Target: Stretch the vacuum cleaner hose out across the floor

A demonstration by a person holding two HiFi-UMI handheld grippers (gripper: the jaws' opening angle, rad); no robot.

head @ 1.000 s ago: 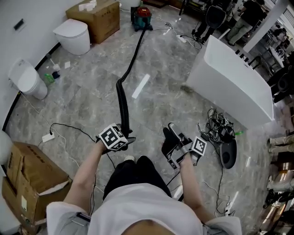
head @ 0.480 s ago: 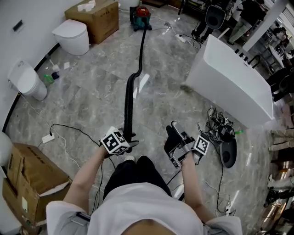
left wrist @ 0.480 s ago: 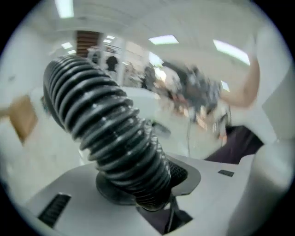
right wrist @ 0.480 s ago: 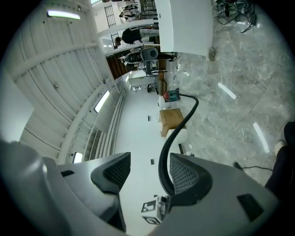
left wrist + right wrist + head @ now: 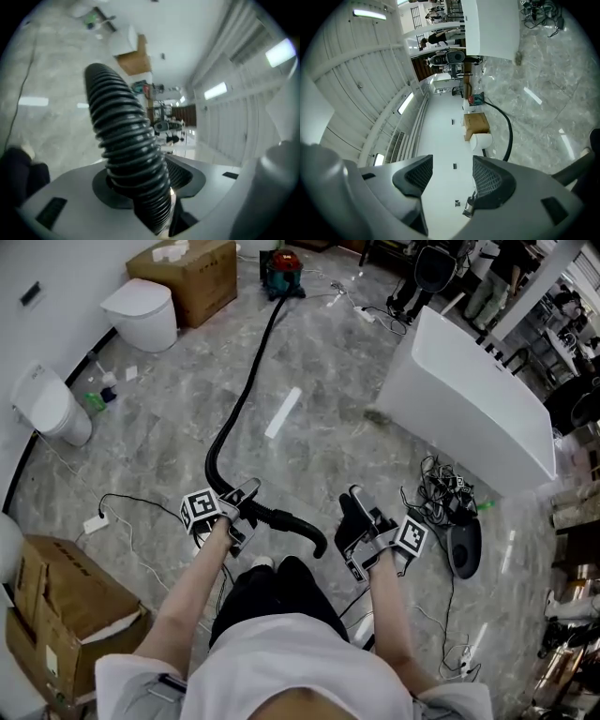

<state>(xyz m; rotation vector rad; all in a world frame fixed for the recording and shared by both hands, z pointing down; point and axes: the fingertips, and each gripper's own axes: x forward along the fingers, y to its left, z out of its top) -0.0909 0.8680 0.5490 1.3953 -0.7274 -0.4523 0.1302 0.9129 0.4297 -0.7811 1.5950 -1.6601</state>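
Grey marbled floor [image 5: 337, 418], bearing a hose [image 5: 242, 385] stretched from left claw [image 5: 246, 495] to distant vacuum cleaner [image 5: 281, 273]; power strip [image 5: 97, 521] left of it, cable tangle [image 5: 448, 495] right of right claw [image 5: 352, 507].

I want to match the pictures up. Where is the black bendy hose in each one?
Head view: the hose curves down the middle of the floor to the left gripper.
Left gripper view: the hose fills the centre, clamped between the jaws.
Right gripper view: the hose is a thin black curve right of centre.
Shared landmark: the cardboard box.
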